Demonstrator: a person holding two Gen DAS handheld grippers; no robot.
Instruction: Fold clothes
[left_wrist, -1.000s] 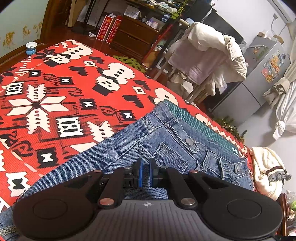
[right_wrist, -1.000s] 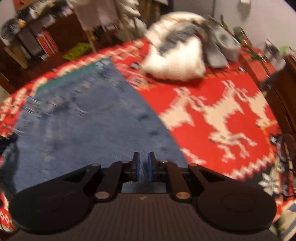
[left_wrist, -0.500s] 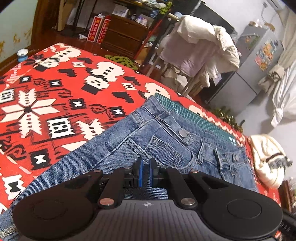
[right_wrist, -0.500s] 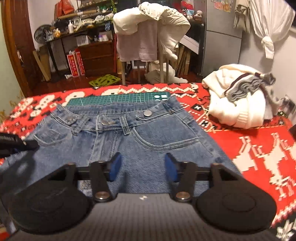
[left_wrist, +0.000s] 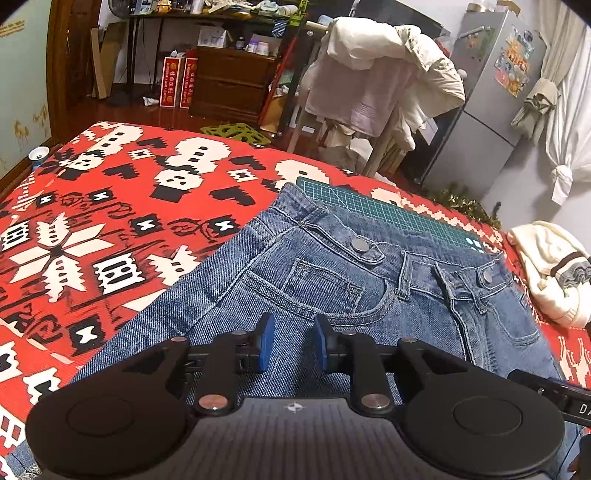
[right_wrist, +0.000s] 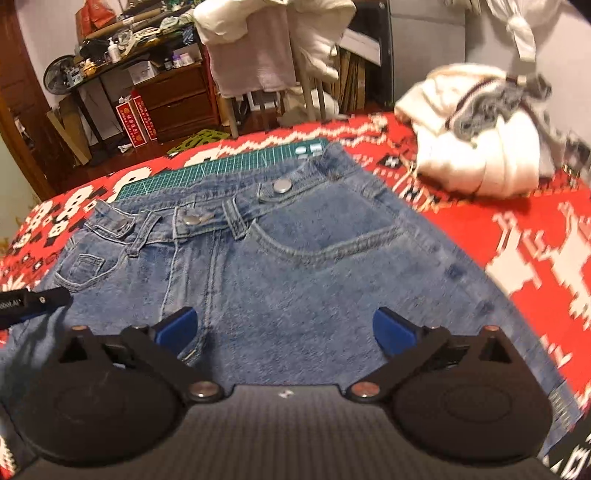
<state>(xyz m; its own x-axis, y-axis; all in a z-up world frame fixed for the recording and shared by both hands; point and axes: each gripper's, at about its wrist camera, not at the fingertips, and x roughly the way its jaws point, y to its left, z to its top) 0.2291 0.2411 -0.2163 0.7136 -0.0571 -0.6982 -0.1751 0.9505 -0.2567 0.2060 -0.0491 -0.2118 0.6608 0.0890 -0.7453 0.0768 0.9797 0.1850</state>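
Jeans (right_wrist: 295, 266) lie flat ahead of both grippers, legs cut off below the frame. Left gripper (left_wrist: 291, 345) is parted slightly, holding nothing; right gripper (right_wrist: 286, 330) is spread wide, empty. Sweater (right_wrist: 480, 147) ahead-right, blurred.

The jeans (right_wrist: 295, 266) are faded blue denim. The blanket (left_wrist: 110, 229) is red with white and black patterns. The cutting mat (left_wrist: 388, 210) is green with a grid.

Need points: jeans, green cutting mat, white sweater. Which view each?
jeans (right_wrist: 314, 280), right wrist view, denim below the front pocket.
green cutting mat (left_wrist: 388, 212), left wrist view, gridded strip beyond the waistband.
white sweater (right_wrist: 491, 158), right wrist view, cream knit body.
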